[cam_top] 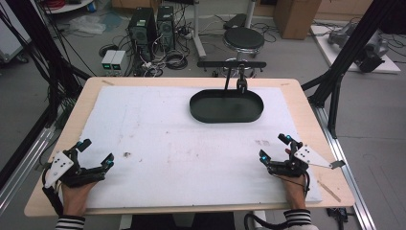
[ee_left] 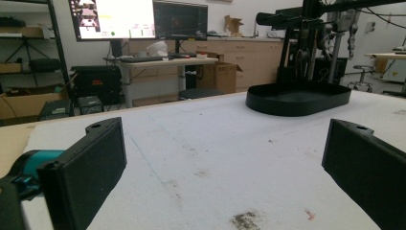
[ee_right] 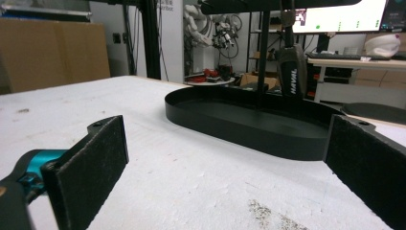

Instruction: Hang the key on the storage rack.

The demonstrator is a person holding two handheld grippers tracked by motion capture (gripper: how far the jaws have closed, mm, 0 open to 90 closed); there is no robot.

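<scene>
Counting things: two grippers, two hands, one tray, one white mat, one table.
Landmark: the black oval tray (cam_top: 226,106) lies empty on the far middle part of the mat, a little right of centre.
Left gripper (cam_top: 98,152): well apart from the tray, at the near left corner of the mat; its jaws are spread wide with nothing between them, only stained mat.
Left hand (cam_top: 75,191): behind that gripper, at the near table edge, with a striped cuff.
Mat (cam_top: 158,143): white, spotted with small dark marks, one just right of the left gripper; it covers most of the wooden table (cam_top: 95,82).
Tray from the left gripper view: far ahead and to the right (ee_left: 298,99).
Tray from the right gripper view: ahead, closer, reaching past the right jaw (ee_right: 249,122).
Right gripper (cam_top: 275,147): well apart from the tray, near the mat's near right corner; jaws spread, holding nothing.
Right hand (cam_top: 293,187): behind it, also striped at the cuff.
Around: a black stand (cam_top: 231,67) rises just behind the tray; a stool (cam_top: 244,38) and two computer towers (cam_top: 152,26) stand on the floor beyond the table.
In the way: bare mat lies between each gripper and the tray.
</scene>
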